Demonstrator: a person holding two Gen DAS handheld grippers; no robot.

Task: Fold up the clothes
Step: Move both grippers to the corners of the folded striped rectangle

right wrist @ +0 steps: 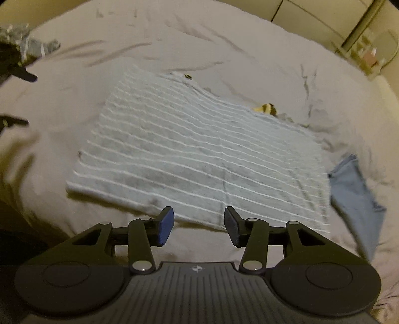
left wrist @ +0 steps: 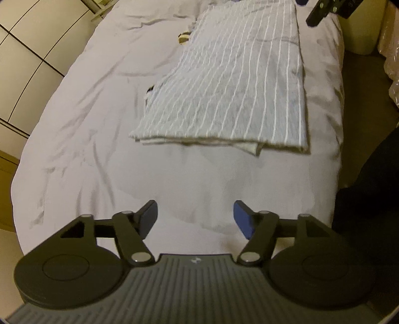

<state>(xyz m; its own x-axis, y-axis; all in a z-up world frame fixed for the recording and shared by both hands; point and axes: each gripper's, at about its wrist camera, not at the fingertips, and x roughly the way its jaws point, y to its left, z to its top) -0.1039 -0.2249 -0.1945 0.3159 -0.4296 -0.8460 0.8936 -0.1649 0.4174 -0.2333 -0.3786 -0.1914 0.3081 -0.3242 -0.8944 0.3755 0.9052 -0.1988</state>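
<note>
A grey garment with thin white stripes lies folded into a flat rectangle on the pale bedsheet. My left gripper hovers open over bare sheet, short of the garment's near folded edge, holding nothing. In the right wrist view the same striped garment spreads ahead. My right gripper is open at its near edge, with nothing between the fingers. The right gripper's tip also shows at the top right of the left wrist view, beyond the garment's far corner. The left gripper's fingers poke in at the left edge.
A blue cloth lies on the sheet to the right of the striped garment. A yellow and dark patterned piece peeks out from the garment's far edge. Cupboard doors stand beyond the bed. A dark shape borders the bed's right side.
</note>
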